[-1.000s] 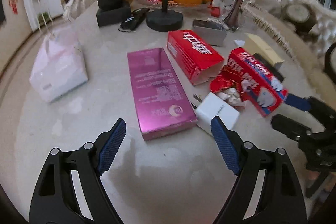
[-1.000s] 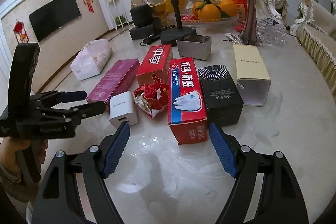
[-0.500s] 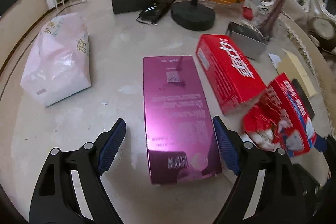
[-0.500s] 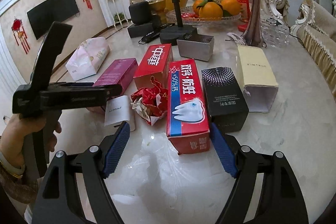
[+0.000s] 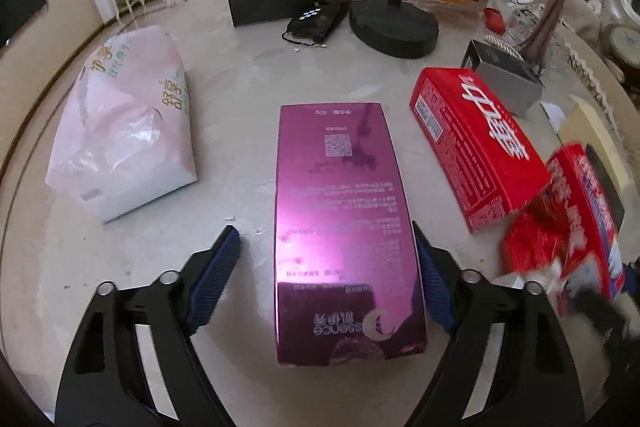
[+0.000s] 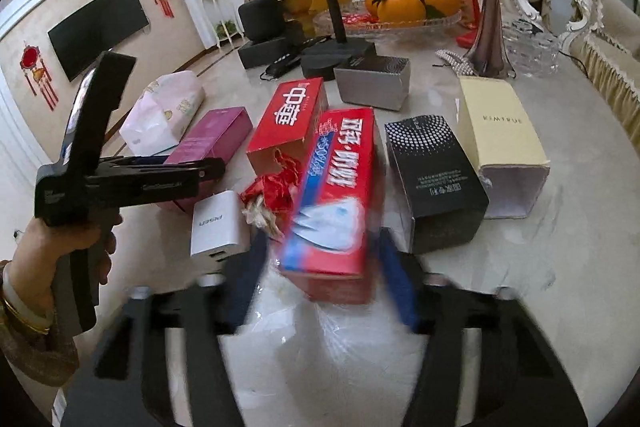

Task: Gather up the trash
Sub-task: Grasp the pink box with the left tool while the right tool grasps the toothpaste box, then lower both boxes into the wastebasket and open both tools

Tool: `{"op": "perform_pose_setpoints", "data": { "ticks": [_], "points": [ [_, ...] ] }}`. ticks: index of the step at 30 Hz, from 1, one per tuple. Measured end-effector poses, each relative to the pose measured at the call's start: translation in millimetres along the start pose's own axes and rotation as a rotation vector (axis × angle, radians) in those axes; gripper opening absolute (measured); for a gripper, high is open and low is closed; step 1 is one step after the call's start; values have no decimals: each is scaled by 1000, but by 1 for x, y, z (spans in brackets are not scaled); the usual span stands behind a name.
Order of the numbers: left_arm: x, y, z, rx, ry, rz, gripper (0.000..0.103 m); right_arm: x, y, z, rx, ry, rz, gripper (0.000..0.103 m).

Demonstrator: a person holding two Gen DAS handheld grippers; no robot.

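The left gripper (image 5: pixel 326 277) has been closing around the glossy magenta carton (image 5: pixel 344 227), one ribbed pad touching, while the blurred right gripper (image 6: pixel 320 279) closes around the red toothpaste box (image 6: pixel 336 203), contact unclear.

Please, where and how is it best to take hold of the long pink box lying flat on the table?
Probably across its two long side walls near the close end, coming from above: the pink box lies flat, and the left hand-held gripper already straddles it.

Oranges (image 6: pixel 402 7) in glass dish (image 6: pixel 440 23)
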State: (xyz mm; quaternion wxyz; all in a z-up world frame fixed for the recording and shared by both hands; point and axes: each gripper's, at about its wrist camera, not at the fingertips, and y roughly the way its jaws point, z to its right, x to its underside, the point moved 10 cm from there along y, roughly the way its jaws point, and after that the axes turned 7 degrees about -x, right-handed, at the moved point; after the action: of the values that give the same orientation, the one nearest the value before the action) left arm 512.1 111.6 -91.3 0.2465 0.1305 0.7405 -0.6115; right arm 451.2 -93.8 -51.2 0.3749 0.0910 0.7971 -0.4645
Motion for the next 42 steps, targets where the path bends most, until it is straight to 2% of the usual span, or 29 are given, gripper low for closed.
{"op": "perform_pose_setpoints", "data": {
  "ticks": [1, 6, 8, 13, 16, 18, 21, 25, 29, 33, 35, 38, 42],
  "points": [
    [0, -3, -1, 4, 6, 14, 56, 1, -2, 0, -2, 8, 2, 42],
    [11, -18, -7, 69, -23, 26, 56, 9, -19, -6, -61, 67, 25, 41],
    [18, -37, -10, 86, -35, 66, 56, 12, -32, -11, -86, 81, 48, 41],
    [44, -104, -15, 156, -55, 183, 56, 30, -87, -42, -215, 117, 131, 40],
    [77, -152, -13, 194, -31, 258, 56, 52, -125, -62, -234, 87, 172, 37],
    [112, -183, -10, 246, -20, 285, 56, 72, -144, -72, -276, 103, 176, 35],
    [171, -221, -3, 336, -16, 287, 56, 109, -175, -84, -298, 118, 190, 35],
    [254, -275, 3, 408, 29, 292, 56, 164, -226, -104, -374, 129, 165, 35],
    [327, -312, 10, 447, 136, 245, 56, 221, -272, -108, -349, 132, 125, 35],
    [398, -316, 36, 481, 288, 122, 56, 292, -277, -87, -174, 156, 9, 35],
    [426, -297, 55, 479, 347, 45, 56, 324, -260, -71, -98, 197, -62, 35],
    [452, -259, 84, 489, 388, -68, 56, 350, -229, -53, -7, 212, -142, 35],
    [470, -206, 115, 500, 433, -195, 57, 366, -195, -49, 36, 181, -227, 35]
  ]
}}
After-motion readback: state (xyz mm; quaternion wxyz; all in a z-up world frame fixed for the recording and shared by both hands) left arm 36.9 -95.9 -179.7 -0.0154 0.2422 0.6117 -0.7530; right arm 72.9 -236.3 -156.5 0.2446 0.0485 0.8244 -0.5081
